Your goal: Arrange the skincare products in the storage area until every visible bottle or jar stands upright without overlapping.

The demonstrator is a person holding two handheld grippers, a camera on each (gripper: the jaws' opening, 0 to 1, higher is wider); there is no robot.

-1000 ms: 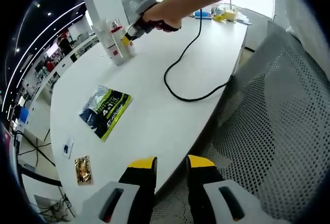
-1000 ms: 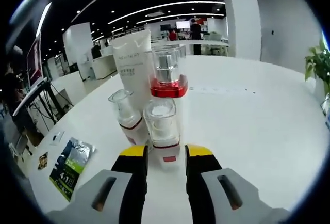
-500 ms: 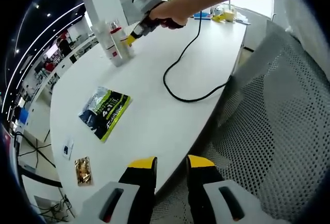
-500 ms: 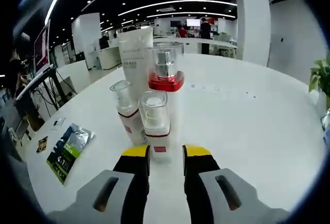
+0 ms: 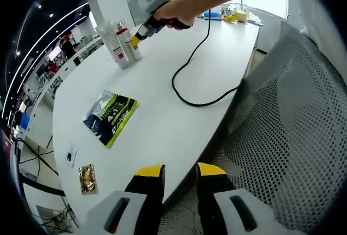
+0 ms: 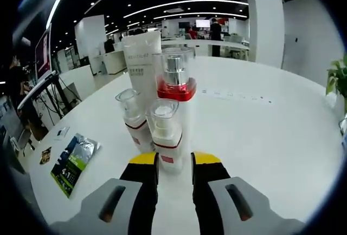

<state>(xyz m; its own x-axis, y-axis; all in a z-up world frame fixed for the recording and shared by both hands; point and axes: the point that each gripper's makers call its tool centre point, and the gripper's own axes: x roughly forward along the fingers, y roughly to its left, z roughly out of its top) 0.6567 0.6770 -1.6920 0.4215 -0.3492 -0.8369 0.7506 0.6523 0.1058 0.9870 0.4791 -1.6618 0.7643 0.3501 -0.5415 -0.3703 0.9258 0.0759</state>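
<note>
Several skincare products stand upright in a tight cluster on the white table [image 6: 260, 132]: a white tube [image 6: 141, 64], a tall bottle with a red collar [image 6: 174, 86], a small clear-capped bottle [image 6: 130, 113] and a second small bottle [image 6: 165, 132] in front. My right gripper [image 6: 174, 159] is shut on the base of that front bottle. In the left gripper view the same cluster [image 5: 122, 43] sits far off with the right gripper [image 5: 142, 29] at it, held by a hand. My left gripper [image 5: 180, 173] hangs open past the table's near edge, holding nothing.
A green sachet [image 5: 111, 115] lies flat mid-table, also the sachet [image 6: 73, 162] left of the cluster. A gold packet [image 5: 87, 178] and a small card [image 5: 70, 156] lie near the edge. A black cable [image 5: 195, 83] loops across the table. A mesh chair [image 5: 287, 137] stands beside it.
My right gripper's jaws have narrowed around the front small bottle and edged closer to it. The left gripper has stayed in place.
</note>
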